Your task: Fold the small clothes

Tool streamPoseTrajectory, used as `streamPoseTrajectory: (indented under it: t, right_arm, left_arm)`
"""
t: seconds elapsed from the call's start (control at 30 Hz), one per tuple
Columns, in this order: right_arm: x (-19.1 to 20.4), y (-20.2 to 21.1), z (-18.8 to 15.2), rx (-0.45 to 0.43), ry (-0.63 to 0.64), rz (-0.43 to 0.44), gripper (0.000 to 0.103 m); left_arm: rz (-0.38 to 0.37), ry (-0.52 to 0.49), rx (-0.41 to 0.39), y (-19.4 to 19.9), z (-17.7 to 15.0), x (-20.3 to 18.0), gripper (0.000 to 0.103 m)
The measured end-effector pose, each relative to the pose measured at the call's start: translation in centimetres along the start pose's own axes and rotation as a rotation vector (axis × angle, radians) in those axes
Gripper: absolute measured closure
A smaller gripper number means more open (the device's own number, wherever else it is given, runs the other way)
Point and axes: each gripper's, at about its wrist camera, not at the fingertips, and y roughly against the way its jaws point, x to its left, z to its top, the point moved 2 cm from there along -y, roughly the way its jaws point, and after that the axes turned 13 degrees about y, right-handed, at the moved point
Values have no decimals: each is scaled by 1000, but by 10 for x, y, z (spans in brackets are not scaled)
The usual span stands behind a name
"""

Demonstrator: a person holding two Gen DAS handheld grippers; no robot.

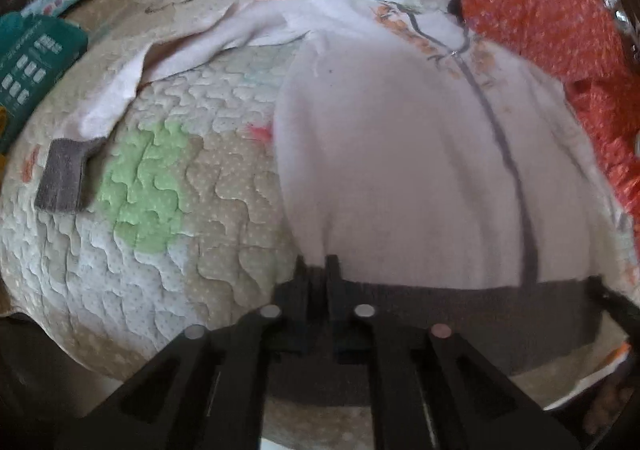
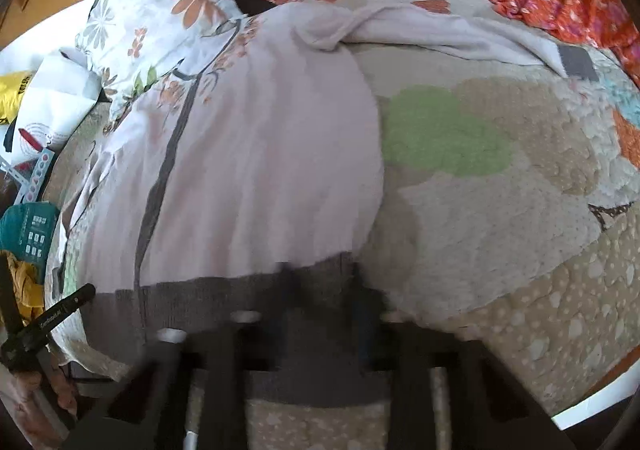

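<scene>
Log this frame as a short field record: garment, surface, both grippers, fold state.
garment: pale pink fleece zip jacket with grey hem band, front up
surface: beige quilted bedspread with green patches
left gripper: shut on the grey hem, at one corner
right gripper: shut on the hem, at the opposite corner
sleeve: grey-cuffed sleeve spread out sideways
fold state: not yet folded

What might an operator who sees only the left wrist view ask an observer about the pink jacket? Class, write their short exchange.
Operator: Where is the other sleeve?
Observer: The other sleeve lies stretched out across the quilt, with its grey cuff at the far end.
Operator: Where exactly is the right gripper?
Observer: The right gripper is at the end of the grey hem, beside the bare quilt. Blur hides whether it is shut.
</scene>
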Motion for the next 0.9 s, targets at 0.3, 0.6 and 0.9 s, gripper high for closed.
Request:
streamPoseTrajectory:
  t: [0.3, 0.6, 0.9]
  right_arm:
    - [-14, 29, -4, 13, -56, 134, 95]
    - [-2, 50, -71, 110, -12, 187, 95]
    - [7, 78, -57, 55, 85, 165, 91]
  left_arm:
    - [-47, 85, -14, 51, -28, 28, 96]
    - [-98, 149, 35, 62, -65, 64, 96]
    - [-102, 63, -165, 117, -36, 47, 36]
